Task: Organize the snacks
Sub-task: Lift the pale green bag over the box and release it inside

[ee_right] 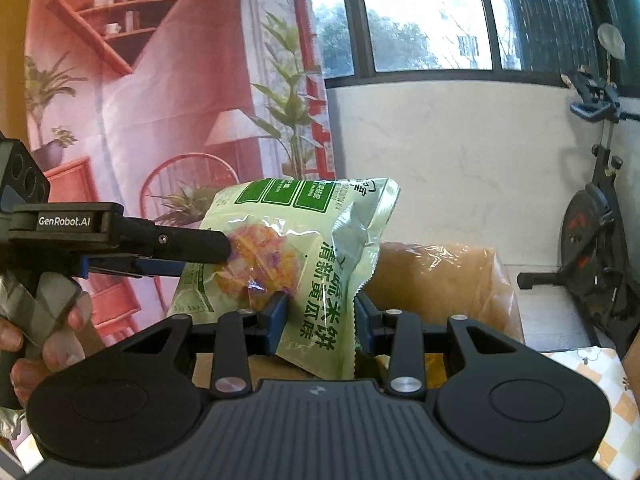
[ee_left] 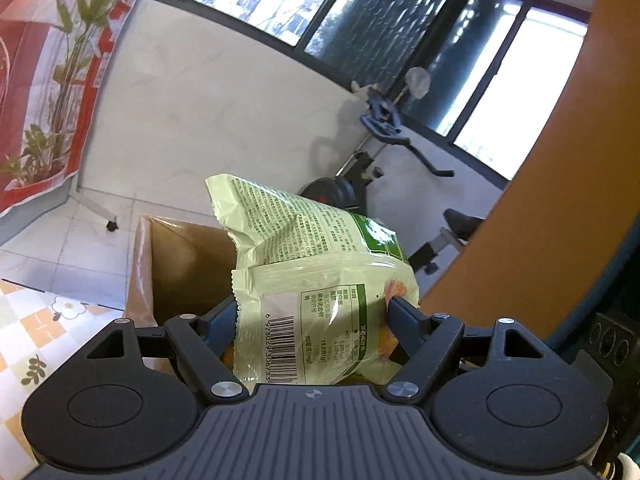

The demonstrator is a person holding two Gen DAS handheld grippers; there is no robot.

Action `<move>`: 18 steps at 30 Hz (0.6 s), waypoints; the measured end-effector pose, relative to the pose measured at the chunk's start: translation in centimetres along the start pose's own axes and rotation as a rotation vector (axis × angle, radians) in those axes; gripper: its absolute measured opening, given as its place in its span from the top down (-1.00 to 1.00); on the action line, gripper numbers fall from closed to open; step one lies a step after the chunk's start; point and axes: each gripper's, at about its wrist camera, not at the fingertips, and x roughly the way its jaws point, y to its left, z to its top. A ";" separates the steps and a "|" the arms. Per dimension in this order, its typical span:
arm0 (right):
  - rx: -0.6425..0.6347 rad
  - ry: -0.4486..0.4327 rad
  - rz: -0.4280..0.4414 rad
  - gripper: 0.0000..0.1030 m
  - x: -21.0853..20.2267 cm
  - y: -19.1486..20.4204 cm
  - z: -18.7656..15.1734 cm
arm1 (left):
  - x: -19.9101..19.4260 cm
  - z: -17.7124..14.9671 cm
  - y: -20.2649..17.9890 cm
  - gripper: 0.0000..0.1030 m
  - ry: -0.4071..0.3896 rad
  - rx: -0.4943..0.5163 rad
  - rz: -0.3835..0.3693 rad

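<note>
A printed backdrop showing red shelves, a lamp and leafy plants is hanging at the left. A dark-framed window is letting in bright daylight above a pale wall. An exercise bike is standing on the tiled floor. A checked tablecloth is covering the tabletop.
</note>
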 end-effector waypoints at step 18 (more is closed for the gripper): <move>0.101 0.060 -0.069 0.20 4.1 -3.1 -0.5 | -1.3 0.9 -0.1 -0.81 0.003 0.115 0.266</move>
